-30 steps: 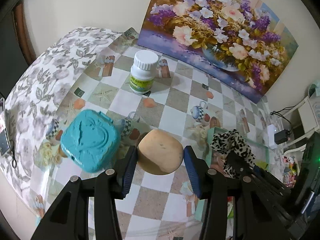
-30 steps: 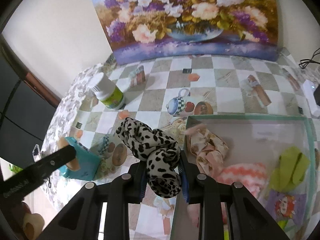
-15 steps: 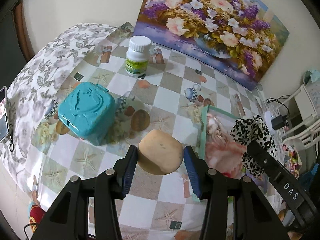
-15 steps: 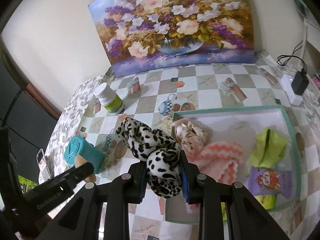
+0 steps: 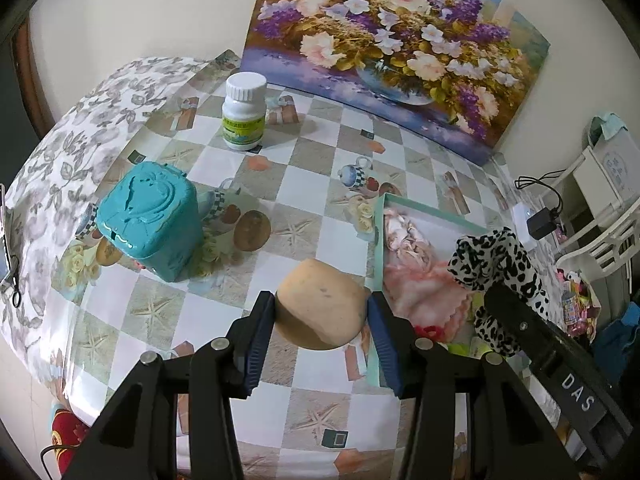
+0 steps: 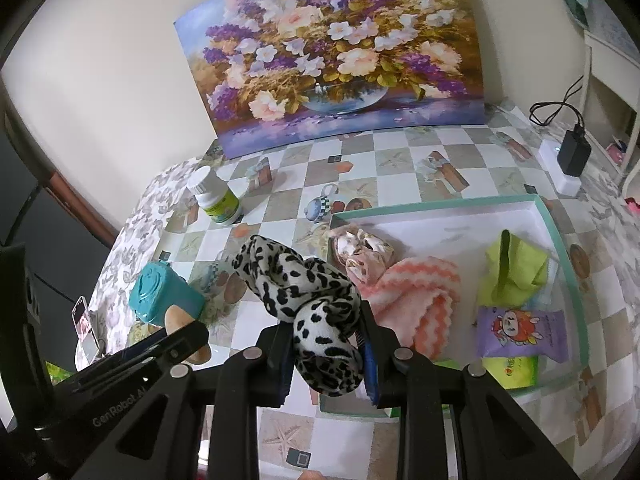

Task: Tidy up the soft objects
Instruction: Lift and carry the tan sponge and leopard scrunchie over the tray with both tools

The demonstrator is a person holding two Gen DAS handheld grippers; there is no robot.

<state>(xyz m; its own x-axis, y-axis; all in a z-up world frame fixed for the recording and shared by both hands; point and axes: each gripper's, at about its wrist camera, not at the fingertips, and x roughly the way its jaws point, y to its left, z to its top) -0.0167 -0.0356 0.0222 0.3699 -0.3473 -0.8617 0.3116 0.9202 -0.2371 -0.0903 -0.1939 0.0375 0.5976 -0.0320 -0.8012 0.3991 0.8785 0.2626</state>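
Both grippers carry soft things toward the tray (image 6: 560, 228): left gripper (image 5: 322, 320) clamps a tan sponge (image 5: 322, 312), seemingly foam; right gripper (image 6: 326, 350) pinches the leopard scrunchie (image 6: 304, 292).

We note a cream wall (image 6: 120, 60), flower painting (image 6: 336, 60) leaning on it, checkered tablecloth (image 5: 320, 216), white chair (image 5: 600, 240) at right.
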